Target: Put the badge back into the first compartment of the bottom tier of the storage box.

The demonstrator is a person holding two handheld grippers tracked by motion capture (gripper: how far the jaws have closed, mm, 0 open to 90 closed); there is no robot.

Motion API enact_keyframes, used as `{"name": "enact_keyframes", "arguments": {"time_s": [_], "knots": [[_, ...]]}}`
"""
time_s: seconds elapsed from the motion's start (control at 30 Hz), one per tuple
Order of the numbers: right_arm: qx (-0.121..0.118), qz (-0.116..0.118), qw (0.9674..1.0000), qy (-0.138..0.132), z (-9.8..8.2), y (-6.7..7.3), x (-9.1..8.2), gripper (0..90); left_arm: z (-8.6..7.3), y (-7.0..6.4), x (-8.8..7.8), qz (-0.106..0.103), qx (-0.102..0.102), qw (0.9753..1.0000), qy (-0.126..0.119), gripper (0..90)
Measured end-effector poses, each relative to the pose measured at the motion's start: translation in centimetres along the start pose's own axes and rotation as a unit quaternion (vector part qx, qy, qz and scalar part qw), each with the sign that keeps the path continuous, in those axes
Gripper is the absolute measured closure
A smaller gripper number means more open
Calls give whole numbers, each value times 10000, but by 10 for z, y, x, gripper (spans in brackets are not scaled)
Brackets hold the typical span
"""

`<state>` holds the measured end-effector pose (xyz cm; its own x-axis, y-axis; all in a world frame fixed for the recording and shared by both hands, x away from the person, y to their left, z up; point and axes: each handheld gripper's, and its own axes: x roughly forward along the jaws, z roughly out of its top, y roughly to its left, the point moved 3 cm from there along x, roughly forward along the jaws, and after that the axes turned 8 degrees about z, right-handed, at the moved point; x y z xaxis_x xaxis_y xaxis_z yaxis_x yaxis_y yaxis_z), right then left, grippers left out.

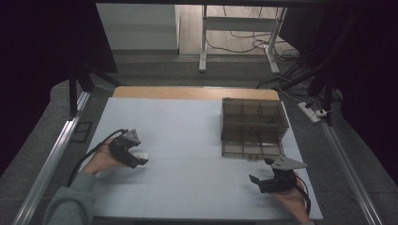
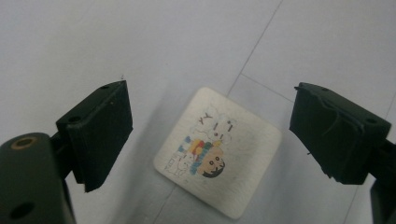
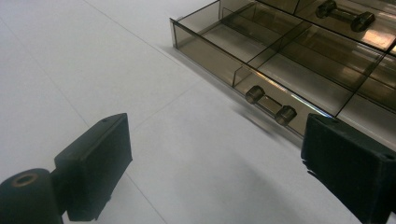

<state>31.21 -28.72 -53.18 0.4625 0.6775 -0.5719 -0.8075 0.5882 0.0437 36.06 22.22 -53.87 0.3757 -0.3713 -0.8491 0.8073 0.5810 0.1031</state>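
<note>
Left hand-held gripper [image 2: 210, 135] jaws apart, straddling the cartoon card [image 2: 218, 151] flat on the counter [image 2: 93, 46], centre frame. Right hand-held gripper [image 3: 215, 172] also apart, empty, with the smoked drawer box [image 3: 280, 60] upper right.

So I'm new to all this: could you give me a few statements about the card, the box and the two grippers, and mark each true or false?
1. The left gripper is open with the card lying between its jaws. True.
2. The card is blank. False: it bears a coloured cartoon drawing.
3. The right gripper is shut on the drawer handle. False: it is open and apart from the handle, over bare table.
4. The box has its lower drawer pulled out. True.
5. The card lies inside the drawer. False: it lies on the table at the left, away from the box.
</note>
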Motion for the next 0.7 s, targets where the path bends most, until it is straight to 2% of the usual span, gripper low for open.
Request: {"name": "enact_keyframes", "arguments": {"time_s": [0.47, 0.7], "knots": [[3, -16, 10000, 28, -1, 0, 0, 81, -5, -4, 11, -199, 227, 9994, 156, 131], [3, 19, 10000, 21, -1, 0, 1, 81, -7, -4, 13, -270, 249, 9992, 176, 128]]}}
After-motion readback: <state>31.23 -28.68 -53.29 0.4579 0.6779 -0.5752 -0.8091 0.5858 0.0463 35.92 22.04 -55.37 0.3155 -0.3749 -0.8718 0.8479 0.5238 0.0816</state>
